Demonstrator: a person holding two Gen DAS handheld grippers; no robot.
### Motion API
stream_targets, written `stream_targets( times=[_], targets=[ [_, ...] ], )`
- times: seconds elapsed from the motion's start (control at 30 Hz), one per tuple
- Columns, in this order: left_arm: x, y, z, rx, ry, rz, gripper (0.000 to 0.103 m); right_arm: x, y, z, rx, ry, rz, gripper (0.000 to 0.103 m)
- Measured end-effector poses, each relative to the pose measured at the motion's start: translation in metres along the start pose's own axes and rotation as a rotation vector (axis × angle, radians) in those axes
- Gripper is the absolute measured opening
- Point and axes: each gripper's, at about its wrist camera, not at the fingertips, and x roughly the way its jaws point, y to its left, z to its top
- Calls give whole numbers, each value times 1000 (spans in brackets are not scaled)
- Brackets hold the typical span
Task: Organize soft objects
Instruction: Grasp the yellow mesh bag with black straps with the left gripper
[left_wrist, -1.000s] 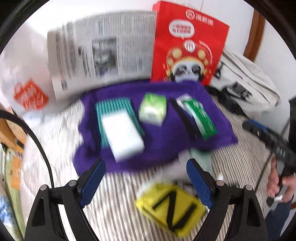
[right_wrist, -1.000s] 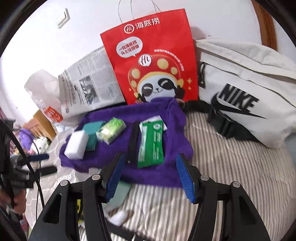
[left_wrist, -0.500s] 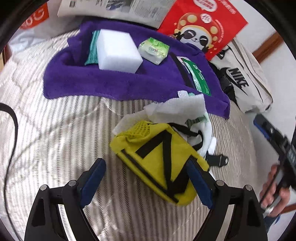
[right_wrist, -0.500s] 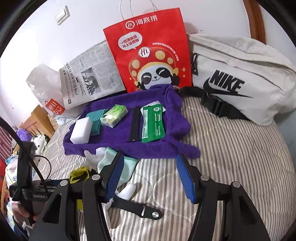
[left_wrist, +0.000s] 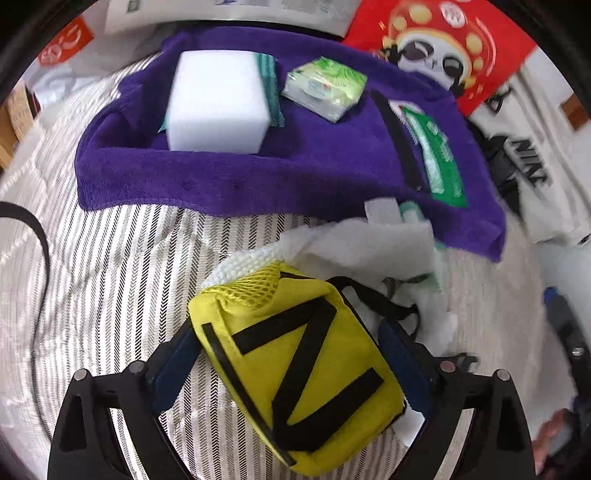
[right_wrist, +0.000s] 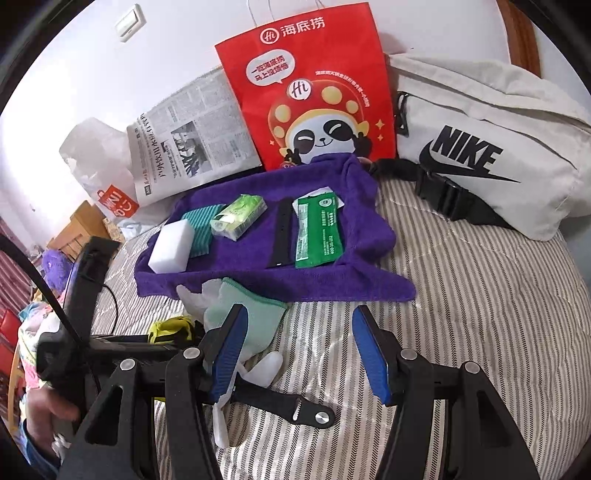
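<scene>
Left tongs (left_wrist: 291, 373): now lying on either side of the yellow pouch (left_wrist: 299, 373), which half a second ago was sitting just ahead of the tips; the pouch is filling the gap, but whether the pads are pressing on it cannot be told.
Yellow pouch: lying on the striped bed (left_wrist: 110, 280), black Z mark facing up, its mesh end pointing away from the tongs.
White tissue (left_wrist: 373, 243): sitting crumpled just beyond the pouch, now nearer the left tongs than before.
Purple towel (left_wrist: 229, 173): lying farther ahead, carrying the white sponge block (left_wrist: 218, 103), the green tissue pack (left_wrist: 325, 88) and the green wipe sachet (left_wrist: 439, 162).
Right tongs (right_wrist: 299, 354): standing wide apart and holding nothing, hovering over the bed much as half a second ago.
Mint cloth (right_wrist: 255, 321): lying just ahead of the left finger of the right tongs, touching the towel's near edge.
Black strap (right_wrist: 284, 402): lying on the bed between and below the right tongs.
Behind the towel: the red paper bag (right_wrist: 310, 88), the newspaper (right_wrist: 188, 136) and the Nike bag (right_wrist: 491, 140) are resting against the wall.
</scene>
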Motion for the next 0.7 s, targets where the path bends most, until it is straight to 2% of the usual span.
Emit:
stream_targets(
  times=[0.07, 0.17, 0.37, 0.5, 0.6, 0.7],
  targets=[
    [4, -13, -5, 60, -11, 59, 95, 2, 0, -1, -6, 6, 9, 59],
    [0, -14, -9, 78, -47, 40, 91, 3, -1, -2, -8, 11, 3, 59],
    [-21, 10, -16, 114, -86, -23, 83, -1, -4, -1, 2, -1, 1, 59],
    [-32, 34, -18, 141, -125, 15, 83, -1, -1, -2, -3, -1, 0, 59],
    [-29, 59, -19, 156, -123, 41, 83, 2, 3, -3, -12, 12, -5, 59],
    [-24, 67, -20, 158, -105, 49, 82, 4, 8, -3, -26, 17, -1, 59]
  ],
)
